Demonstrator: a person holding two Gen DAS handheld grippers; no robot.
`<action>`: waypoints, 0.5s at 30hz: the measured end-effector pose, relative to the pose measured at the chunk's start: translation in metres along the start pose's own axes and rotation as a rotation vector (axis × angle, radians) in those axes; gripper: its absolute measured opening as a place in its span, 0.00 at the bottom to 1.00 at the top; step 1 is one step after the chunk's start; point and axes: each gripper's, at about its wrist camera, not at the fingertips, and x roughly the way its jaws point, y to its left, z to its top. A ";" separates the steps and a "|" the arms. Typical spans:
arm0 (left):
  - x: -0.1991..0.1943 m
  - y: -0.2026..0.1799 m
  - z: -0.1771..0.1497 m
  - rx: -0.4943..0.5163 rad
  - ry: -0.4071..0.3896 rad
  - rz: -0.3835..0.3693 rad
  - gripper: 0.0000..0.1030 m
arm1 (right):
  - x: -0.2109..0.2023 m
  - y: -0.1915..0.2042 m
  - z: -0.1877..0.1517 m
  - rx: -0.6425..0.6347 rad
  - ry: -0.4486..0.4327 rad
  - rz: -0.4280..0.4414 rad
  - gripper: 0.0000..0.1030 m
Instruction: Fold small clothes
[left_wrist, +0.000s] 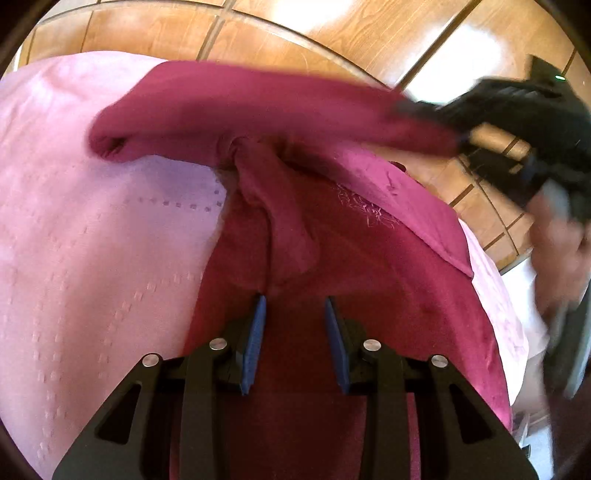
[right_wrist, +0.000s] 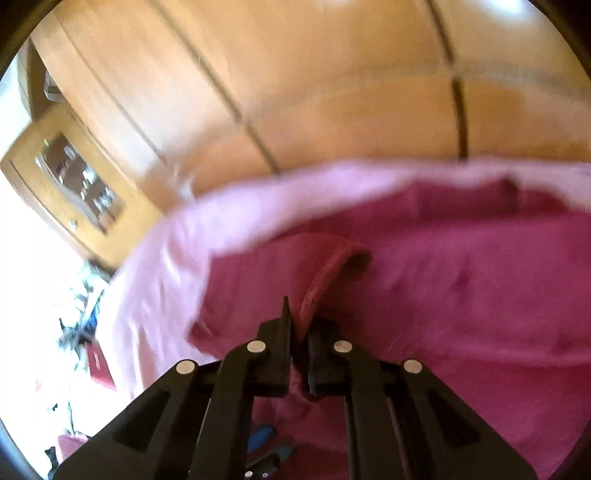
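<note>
Right gripper (right_wrist: 297, 325) clamped on cuff of maroon garment (right_wrist: 443, 280), sleeve lifted; left gripper (left_wrist: 295, 314) apart above garment body; pink bedspread (left_wrist: 92, 229) beneath; wooden wardrobe (right_wrist: 295, 92) behind.

We see a bed covered with a pale pink bedspread (left_wrist: 81, 236), its weave marked by rows of small stitched squares. The spread reaches to a rounded edge, past which we see a glossy wooden floor (left_wrist: 288, 33) of wide boards with dark seams. Directly on the spread lies a dark red garment (left_wrist: 332, 266), its body flat on the cover with faint pale embroidery near one side and a bunched fold running down its middle. In the right wrist view we find the same pink spread (right_wrist: 155, 266) curving around the garment (right_wrist: 461, 280).
</note>
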 end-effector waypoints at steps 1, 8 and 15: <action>0.000 0.000 -0.001 -0.002 -0.002 -0.002 0.31 | -0.014 -0.004 0.012 -0.003 -0.034 -0.002 0.05; 0.005 -0.004 0.002 0.005 -0.003 0.004 0.31 | -0.077 -0.069 0.052 0.029 -0.147 -0.159 0.05; 0.004 -0.007 0.005 0.011 0.012 0.011 0.31 | -0.086 -0.170 0.027 0.183 -0.091 -0.358 0.05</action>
